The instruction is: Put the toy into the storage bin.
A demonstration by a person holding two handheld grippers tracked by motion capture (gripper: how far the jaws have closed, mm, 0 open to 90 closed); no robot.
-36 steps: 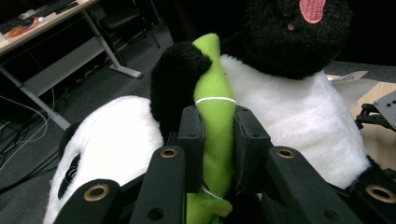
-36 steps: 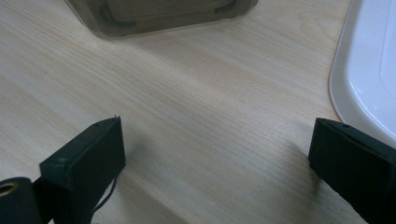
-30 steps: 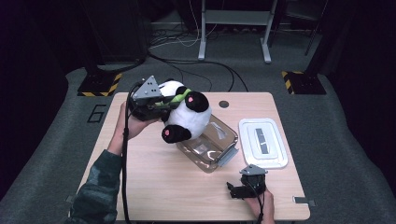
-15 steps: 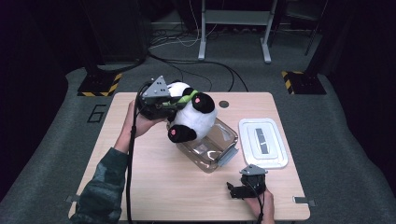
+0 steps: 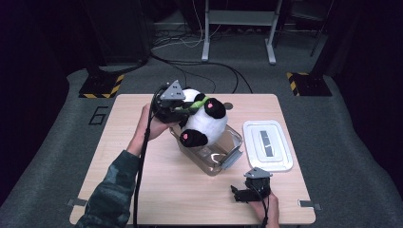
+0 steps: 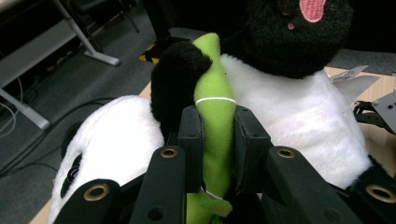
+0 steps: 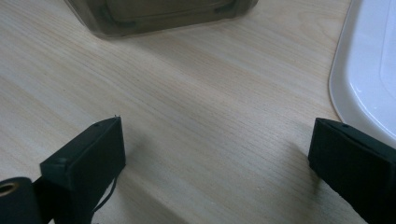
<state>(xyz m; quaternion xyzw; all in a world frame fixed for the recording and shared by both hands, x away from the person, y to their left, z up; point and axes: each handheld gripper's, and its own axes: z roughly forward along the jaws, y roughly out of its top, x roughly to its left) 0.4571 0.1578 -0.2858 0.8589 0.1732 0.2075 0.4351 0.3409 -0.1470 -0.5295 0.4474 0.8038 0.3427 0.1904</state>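
Nearest the person, the right gripper (image 5: 250, 189) rests low on the pale wooden table (image 5: 119, 190), jaws wide apart with nothing between them. Beyond it stands a clear plastic box (image 5: 219, 154), its white lid (image 5: 267, 144) alongside. Above the box, the left gripper (image 5: 178, 110) is clamped on the green stalk (image 6: 215, 126) of a black-and-white plush panda (image 5: 204, 123).

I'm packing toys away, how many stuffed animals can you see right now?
1: a plush panda, held by the left gripper above the clear plastic container at mid-table. Nothing visible inside the container.
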